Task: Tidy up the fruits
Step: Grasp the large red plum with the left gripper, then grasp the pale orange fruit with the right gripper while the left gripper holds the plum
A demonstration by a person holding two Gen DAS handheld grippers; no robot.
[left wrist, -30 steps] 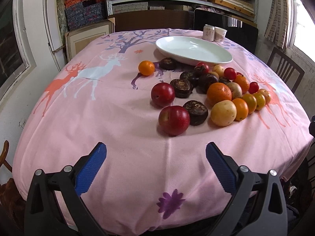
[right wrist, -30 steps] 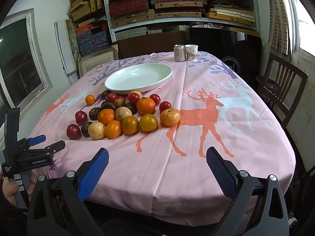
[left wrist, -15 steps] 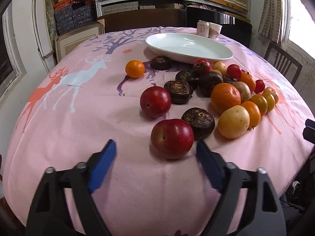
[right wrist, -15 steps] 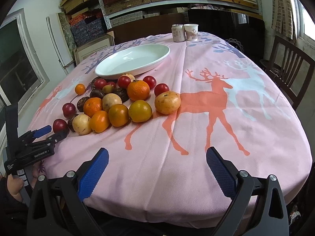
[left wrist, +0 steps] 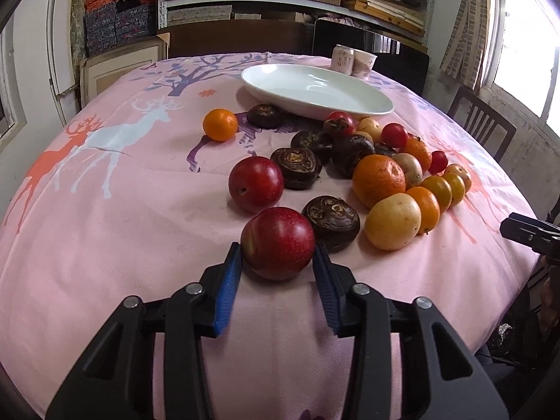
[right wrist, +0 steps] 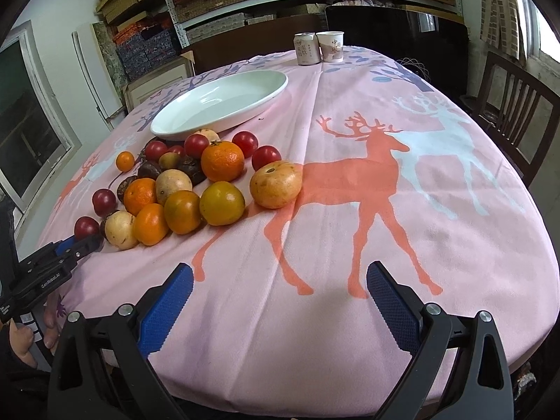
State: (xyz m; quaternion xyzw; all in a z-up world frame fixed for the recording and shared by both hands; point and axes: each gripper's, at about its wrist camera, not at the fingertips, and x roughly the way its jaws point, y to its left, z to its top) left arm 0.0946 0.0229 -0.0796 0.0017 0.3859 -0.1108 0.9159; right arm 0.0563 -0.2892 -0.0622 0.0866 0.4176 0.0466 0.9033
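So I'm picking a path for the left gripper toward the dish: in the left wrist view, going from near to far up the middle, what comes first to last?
Left gripper, jaws closing around the near red plum → second red plum → small orange → white dish → can.

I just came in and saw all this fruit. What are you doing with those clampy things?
A person holds a gripper in each hand to sort the fruit on the pink tablecloth. The left gripper is closing its jaws around the nearest red plum, which still sits on the cloth. The right gripper is open over bare cloth with nothing between its jaws. The white plate behind the pile has no fruit in it yet.
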